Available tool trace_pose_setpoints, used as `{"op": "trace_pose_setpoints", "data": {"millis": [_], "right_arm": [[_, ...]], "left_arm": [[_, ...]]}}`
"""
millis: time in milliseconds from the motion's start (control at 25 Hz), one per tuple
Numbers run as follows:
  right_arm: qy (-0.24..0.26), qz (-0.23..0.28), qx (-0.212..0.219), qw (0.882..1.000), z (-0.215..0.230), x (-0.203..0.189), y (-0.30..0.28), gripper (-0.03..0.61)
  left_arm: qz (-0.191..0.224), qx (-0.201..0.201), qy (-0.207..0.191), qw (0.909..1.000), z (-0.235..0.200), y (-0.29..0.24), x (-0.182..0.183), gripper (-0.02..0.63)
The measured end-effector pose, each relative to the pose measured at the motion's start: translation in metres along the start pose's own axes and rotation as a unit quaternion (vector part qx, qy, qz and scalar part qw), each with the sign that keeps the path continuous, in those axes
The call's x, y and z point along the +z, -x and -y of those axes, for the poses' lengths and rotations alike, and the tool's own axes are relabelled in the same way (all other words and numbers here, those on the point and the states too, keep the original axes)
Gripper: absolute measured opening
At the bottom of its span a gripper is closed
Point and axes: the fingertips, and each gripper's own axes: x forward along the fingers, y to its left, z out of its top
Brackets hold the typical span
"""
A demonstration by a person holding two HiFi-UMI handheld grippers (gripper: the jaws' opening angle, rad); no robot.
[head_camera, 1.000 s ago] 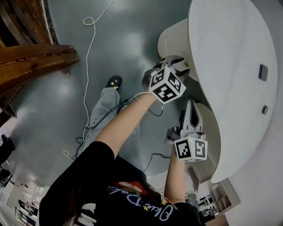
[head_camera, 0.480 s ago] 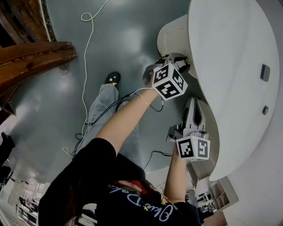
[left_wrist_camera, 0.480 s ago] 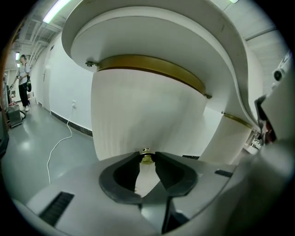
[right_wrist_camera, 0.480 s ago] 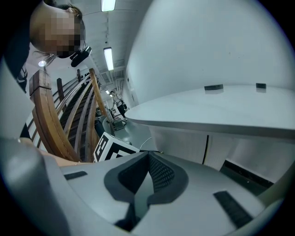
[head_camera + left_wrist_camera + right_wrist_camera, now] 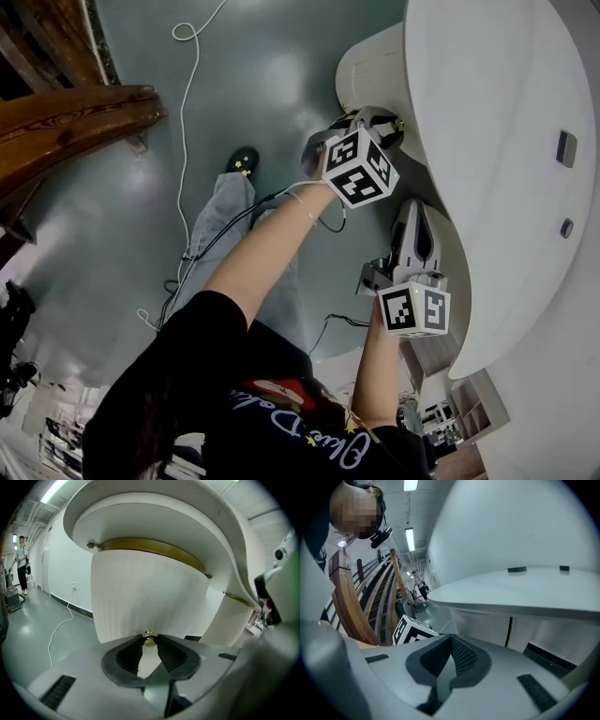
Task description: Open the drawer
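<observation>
In the left gripper view, low centre, the closing jaws of the left gripper (image 5: 150,638) cover the sides of the brass knob (image 5: 149,641) between them. At far left a person (image 5: 21,564) is too small to make out. In the head view the white desktop (image 5: 487,141) runs off the top and right edges, and its overhang hides part of the ribbed white cabinet (image 5: 370,70).

Drawer front (image 5: 140,597) was white, finely ribbed. Knob (image 5: 149,641) was brass-gold. Trim band (image 5: 154,546) was dull gold. Tabletop (image 5: 487,141) was plain white. Floor (image 5: 234,75) was glossy grey-green. Cable (image 5: 182,141) was white. Wooden rail (image 5: 75,117) was warm brown. Shirt (image 5: 187,394) was black.
</observation>
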Motion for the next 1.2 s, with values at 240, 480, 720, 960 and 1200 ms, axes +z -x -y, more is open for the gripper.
{"op": "trace_pose_setpoints", "data": {"millis": [240,480,720,960,1200], "right_arm": [[-0.011,0.003,-0.002,1.0,-0.008,0.0,0.0,0.0],[-0.016,0.006,-0.009,1.0,-0.008,0.001,0.0,0.0],[-0.018,0.01,-0.011,1.0,-0.011,0.002,0.002,0.0],[-0.018,0.014,-0.01,1.0,-0.017,0.004,0.006,0.0],[-0.019,0.017,-0.012,1.0,-0.022,0.006,0.009,0.0]], "left_arm": [[-0.006,-0.003,0.001,1.0,0.0,0.008,-0.005,0.1],[-0.01,-0.006,0.002,0.9999,0.001,0.013,-0.009,0.101],[-0.015,-0.004,-0.001,0.9999,0.002,0.02,-0.014,0.1],[-0.02,-0.003,-0.001,0.9998,0.003,0.029,-0.022,0.1],[-0.025,-0.003,0.003,0.9997,0.004,0.038,-0.028,0.101]]}}
